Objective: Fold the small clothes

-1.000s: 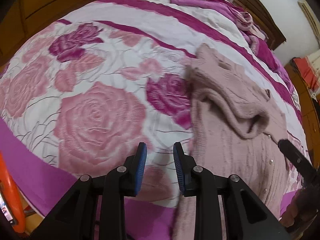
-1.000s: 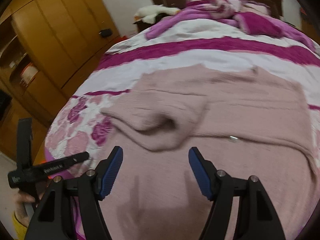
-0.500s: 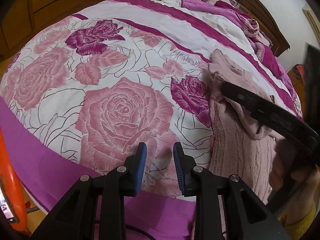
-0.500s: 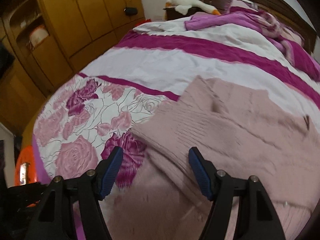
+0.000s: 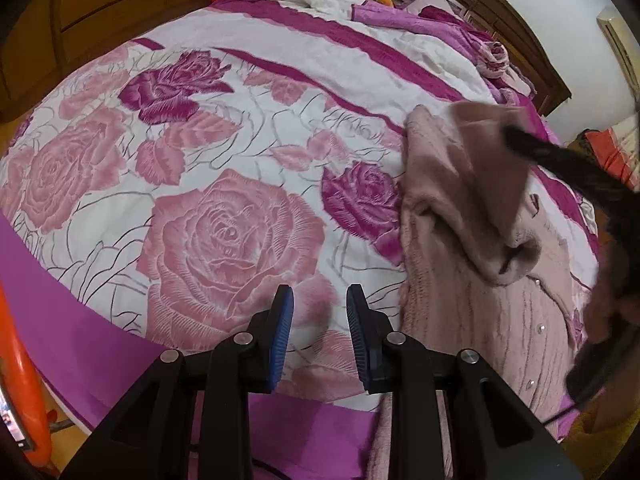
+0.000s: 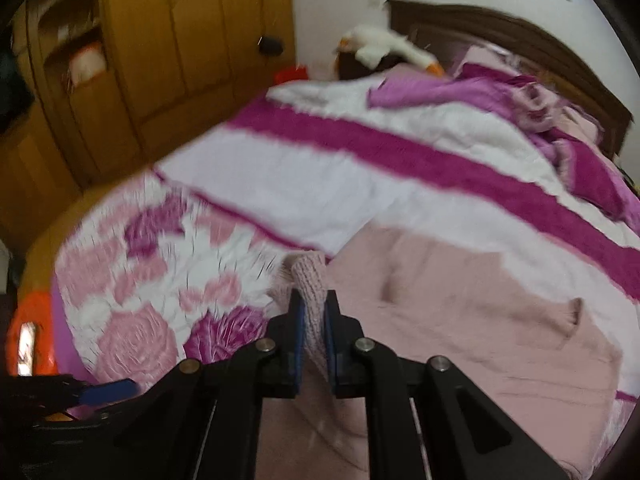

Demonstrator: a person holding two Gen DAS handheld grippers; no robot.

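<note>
Here the pink knitted cardigan (image 6: 460, 320) lies across the lower right of the frame on the rose-patterned bed (image 5: 224, 216), soft, limp and stretchy. The right claw (image 6: 314, 320) is clenched on a bunched knit edge at lower centre, a sound hold; the left claw (image 5: 320, 304) looks nearly closed, with nothing between its pads.

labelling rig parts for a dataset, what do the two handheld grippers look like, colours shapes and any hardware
Both match. The left gripper has matte black angular plastic arms with triangular cut-outs, silver round pivot bolts, and two flat fingers faced with ribbed blue pads. The right gripper shows the same black frame, silver bolts and blue pads. No markings or cables are clear.
</note>
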